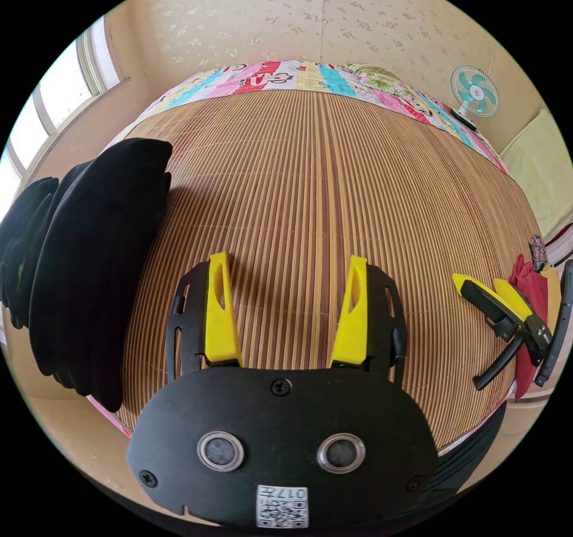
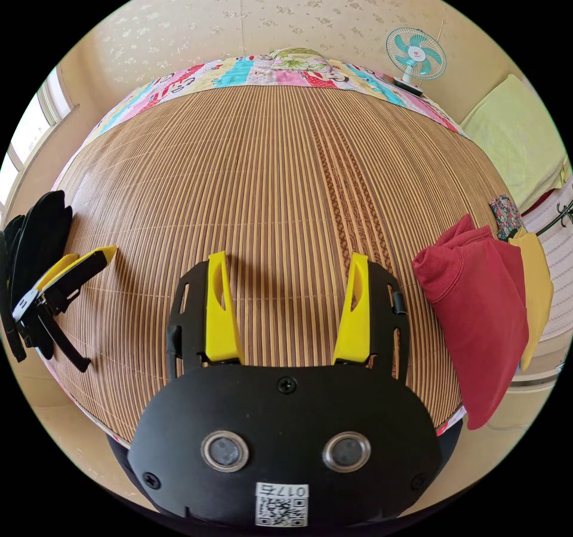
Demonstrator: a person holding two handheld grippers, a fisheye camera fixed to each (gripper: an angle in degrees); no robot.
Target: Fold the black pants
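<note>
- Black pants [image 1: 89, 262] bunched at left edge of bamboo mat [image 1: 310, 202], beside left gripper [image 1: 286, 310].
- Both claws spread wide, empty; right gripper [image 2: 286, 310] over bare mat.
- Probably soft, floppy, light; best grabbed at waistband, wherever that is.

Left gripper [image 1: 286, 307]: yellow fingers [image 1: 221, 316] spread wide, nothing between them. Right gripper [image 2: 287, 307]: fingers [image 2: 353, 316] likewise parted and empty. Both hover level, side by side, apart.
</note>
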